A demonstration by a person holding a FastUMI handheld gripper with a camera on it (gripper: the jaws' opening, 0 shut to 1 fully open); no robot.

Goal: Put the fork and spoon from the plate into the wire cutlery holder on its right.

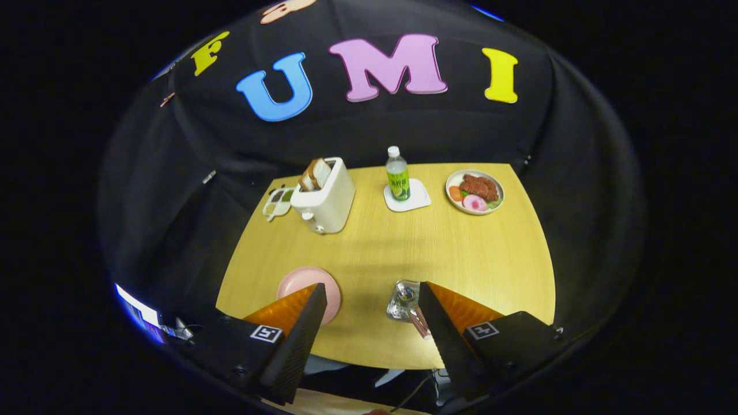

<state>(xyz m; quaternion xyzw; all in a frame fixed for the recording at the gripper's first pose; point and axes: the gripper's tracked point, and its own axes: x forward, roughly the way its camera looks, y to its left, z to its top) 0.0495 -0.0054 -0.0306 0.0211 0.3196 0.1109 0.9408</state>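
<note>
The tool hangs above the near part of the wooden surface, its fingers spread wide apart and grasping nothing. The pink plate lies partly behind the left finger — no cutlery can be made out on its visible part. The wire cutlery holder stands to the plate's right, just beside the right finger, with utensil handles leaning out of it toward the near edge; which is fork and which is spoon I cannot tell. Well beyond the fingers sit a white toaster with bread slices, a bottle on a white coaster, and a plate of food.
</note>
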